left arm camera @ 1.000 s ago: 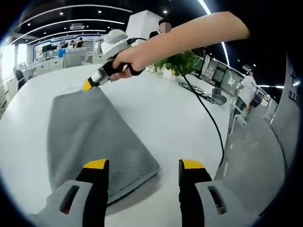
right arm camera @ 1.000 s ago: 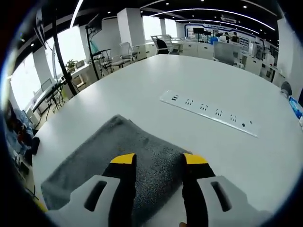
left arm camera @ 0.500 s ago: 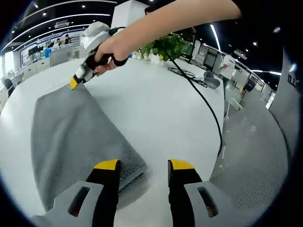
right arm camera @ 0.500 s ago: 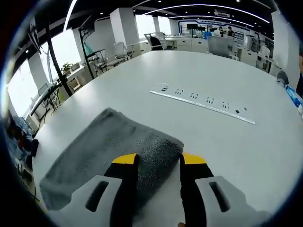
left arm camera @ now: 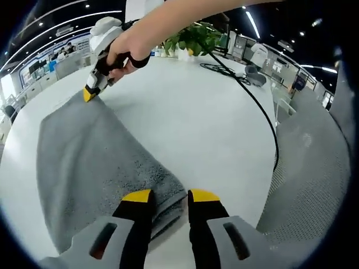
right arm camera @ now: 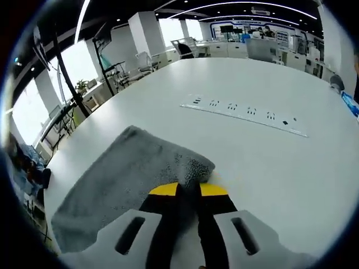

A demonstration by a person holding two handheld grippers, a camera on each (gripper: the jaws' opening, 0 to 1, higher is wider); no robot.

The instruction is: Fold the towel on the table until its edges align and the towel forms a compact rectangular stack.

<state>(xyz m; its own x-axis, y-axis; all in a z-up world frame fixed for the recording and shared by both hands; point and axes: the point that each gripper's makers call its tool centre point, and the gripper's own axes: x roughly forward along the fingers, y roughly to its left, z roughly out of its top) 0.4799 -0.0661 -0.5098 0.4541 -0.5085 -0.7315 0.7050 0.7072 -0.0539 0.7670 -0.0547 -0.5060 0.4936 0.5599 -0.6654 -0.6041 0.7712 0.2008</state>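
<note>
In the left gripper view we saw the left gripper with its jaws drawn narrow around the near corner of the grey towel, which lay folded on the white table ahead and to the left of the tips. At the towel's far corner the right gripper touched the cloth, a hand holding it. In the right gripper view the right gripper had its jaws pinched on the towel's corner, the cloth spreading left of the jaws and a power strip well ahead.
</note>
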